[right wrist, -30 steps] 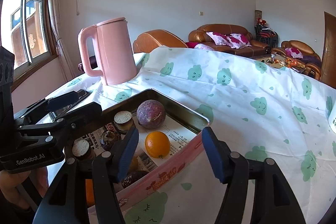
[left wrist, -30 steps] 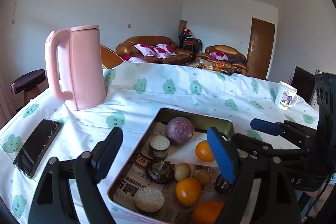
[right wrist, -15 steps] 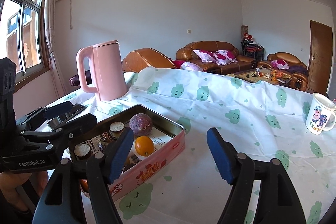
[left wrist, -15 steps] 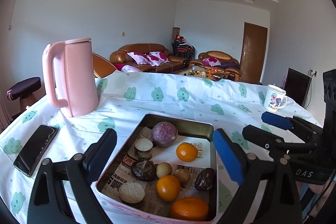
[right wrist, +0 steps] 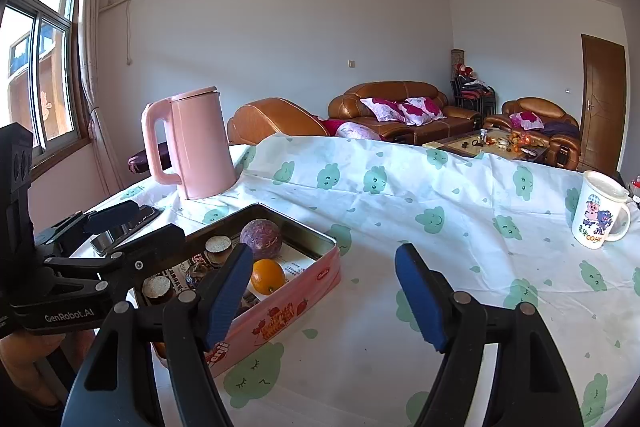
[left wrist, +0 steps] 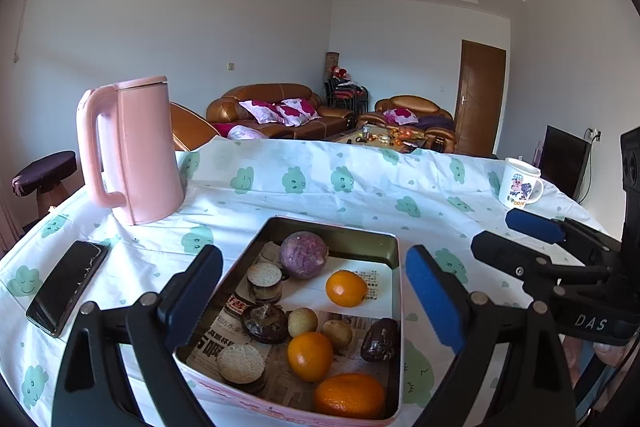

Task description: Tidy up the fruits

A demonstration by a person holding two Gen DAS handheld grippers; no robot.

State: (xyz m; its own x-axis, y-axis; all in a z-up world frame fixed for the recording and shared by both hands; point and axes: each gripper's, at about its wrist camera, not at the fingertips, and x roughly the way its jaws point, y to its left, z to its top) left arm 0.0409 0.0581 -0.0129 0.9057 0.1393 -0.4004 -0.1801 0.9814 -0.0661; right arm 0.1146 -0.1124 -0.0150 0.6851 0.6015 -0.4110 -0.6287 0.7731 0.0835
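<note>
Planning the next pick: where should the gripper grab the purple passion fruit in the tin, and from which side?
Grip the purple passion fruit across its round middle, coming from above. It sits at the far end of the tin near the back wall, and a cut brown fruit crowds its left, so a level approach is blocked.

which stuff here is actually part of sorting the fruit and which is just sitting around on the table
Part of the job:
- pink tin
- three oranges, e.g.
- purple round fruit
- small brown fruits
- dark date-like fruit
- left gripper and right gripper, both open, holding nothing

Just lying about:
- pink kettle
- phone
- cartoon mug
</note>
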